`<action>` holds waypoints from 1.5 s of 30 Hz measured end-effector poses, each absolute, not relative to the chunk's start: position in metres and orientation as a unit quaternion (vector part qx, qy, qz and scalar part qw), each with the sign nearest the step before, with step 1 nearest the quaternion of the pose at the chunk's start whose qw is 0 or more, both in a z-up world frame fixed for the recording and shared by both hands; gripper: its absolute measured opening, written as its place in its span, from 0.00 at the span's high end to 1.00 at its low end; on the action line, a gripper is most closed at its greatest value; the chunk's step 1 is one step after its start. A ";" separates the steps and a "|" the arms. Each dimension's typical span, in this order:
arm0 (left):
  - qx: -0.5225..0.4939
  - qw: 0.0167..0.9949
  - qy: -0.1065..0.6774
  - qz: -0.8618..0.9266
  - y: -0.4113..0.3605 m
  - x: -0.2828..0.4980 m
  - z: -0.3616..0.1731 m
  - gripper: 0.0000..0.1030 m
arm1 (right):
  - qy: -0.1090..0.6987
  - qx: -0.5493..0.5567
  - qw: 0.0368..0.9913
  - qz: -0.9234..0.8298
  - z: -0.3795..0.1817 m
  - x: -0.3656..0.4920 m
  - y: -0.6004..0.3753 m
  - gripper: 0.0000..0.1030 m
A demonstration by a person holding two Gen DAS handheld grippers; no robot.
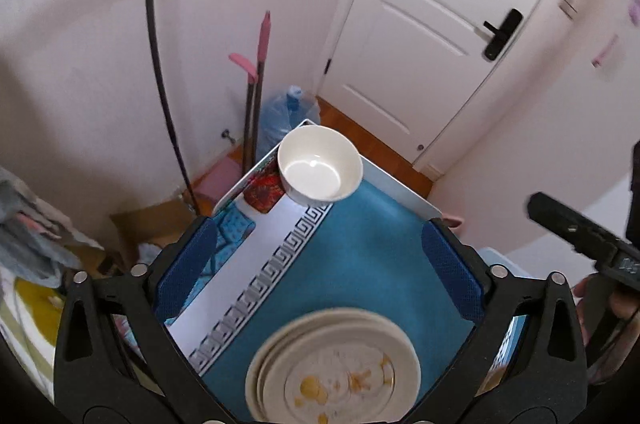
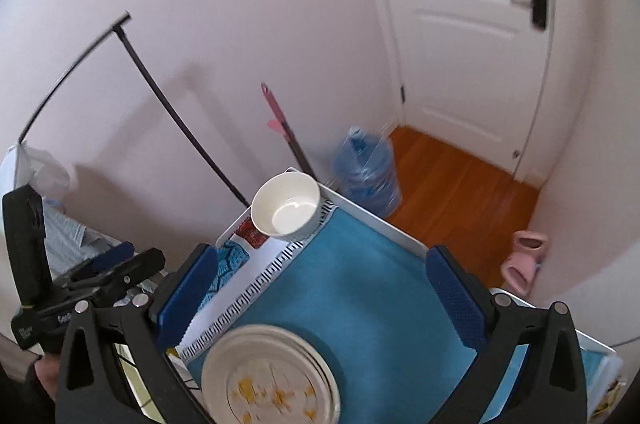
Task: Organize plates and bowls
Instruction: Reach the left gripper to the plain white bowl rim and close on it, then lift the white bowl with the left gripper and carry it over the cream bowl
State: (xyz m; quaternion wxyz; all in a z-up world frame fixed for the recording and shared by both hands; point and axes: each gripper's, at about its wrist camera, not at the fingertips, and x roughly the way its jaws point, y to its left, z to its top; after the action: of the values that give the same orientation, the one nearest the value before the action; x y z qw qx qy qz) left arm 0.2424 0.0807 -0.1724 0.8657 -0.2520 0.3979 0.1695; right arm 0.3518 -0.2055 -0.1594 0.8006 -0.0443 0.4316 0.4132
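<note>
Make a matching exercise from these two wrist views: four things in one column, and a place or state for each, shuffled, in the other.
Things:
1. white bowl
2. stack of plates
3. water jug
4. pink slippers

Places or states:
A. on the floor by the wall, right of the table
B. empty, at the table's far corner
C. on the floor beyond the table, near the door
D. near edge of the blue cloth, top one smeared with yellow scraps

Pairs: 1-B, 2-D, 3-C, 4-A
</note>
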 end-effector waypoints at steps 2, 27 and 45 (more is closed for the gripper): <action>-0.263 0.858 0.411 0.161 0.094 0.260 -0.191 0.20 | 0.449 -0.050 0.792 0.411 -0.179 0.370 -0.177 0.00; -0.284 0.814 0.488 0.132 0.153 0.366 -0.326 0.78 | 0.572 -0.014 0.709 0.411 -0.339 0.437 -0.056 0.78; -0.229 0.854 0.452 0.116 0.103 0.333 -0.258 0.78 | 0.521 0.010 0.748 0.411 -0.287 0.407 -0.099 0.78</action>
State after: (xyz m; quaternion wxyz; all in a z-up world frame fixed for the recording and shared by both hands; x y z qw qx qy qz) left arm 0.3333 0.1028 -0.2576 0.8545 -0.2290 0.4517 0.1157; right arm 0.4067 -0.0989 -0.2872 0.7481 0.0099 0.5210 0.4107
